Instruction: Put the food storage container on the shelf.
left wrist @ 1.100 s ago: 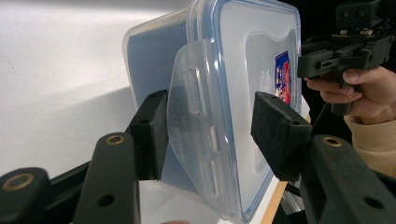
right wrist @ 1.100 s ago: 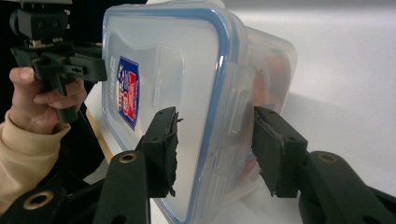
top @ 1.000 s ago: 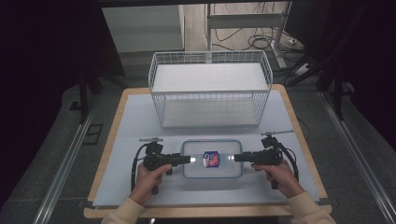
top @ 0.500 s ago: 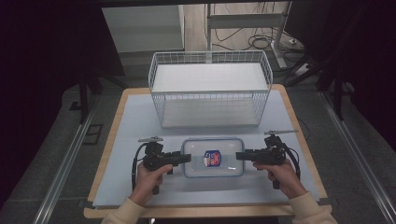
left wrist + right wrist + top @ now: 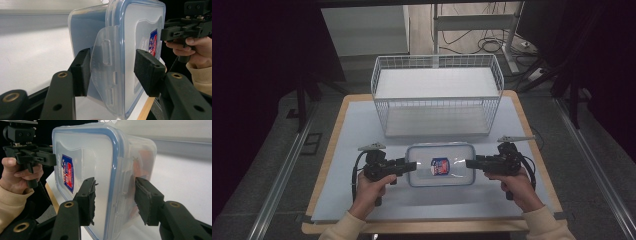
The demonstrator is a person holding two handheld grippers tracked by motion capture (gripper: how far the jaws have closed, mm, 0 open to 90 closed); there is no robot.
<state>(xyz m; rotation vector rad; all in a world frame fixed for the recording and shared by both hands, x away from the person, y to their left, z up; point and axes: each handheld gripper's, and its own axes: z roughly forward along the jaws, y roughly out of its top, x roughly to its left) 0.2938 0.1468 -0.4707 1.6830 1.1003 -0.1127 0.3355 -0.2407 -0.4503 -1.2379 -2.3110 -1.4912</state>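
One clear plastic container (image 5: 441,165) with a blue-rimmed lid sits on the pale mat of the table (image 5: 362,200), toward the near edge, just in front of one white wire basket (image 5: 437,97).

Two hand-held grippers, one at each short end. The left gripper (image 5: 409,166) is clamped on the left end: in the left gripper view one pad (image 5: 83,72) bears on the underside of the flipped-out latch flap (image 5: 106,72), the other (image 5: 147,71) sits on the lid side. Jaws as tight as they go on this thing, so it has hold of the container.

The right gripper (image 5: 469,163) straddles the right end, jaws about half open. In the right gripper view its pads (image 5: 87,200) lie at lid and wall, but whether they press I cannot tell (latch on that side looks folded down).

Judgement: gripping opposite ends keeps the box level for a two-handed lift, probably toward the basket.

Count: one container, one lid label (image 5: 440,166), one basket, two grippers, two hands.
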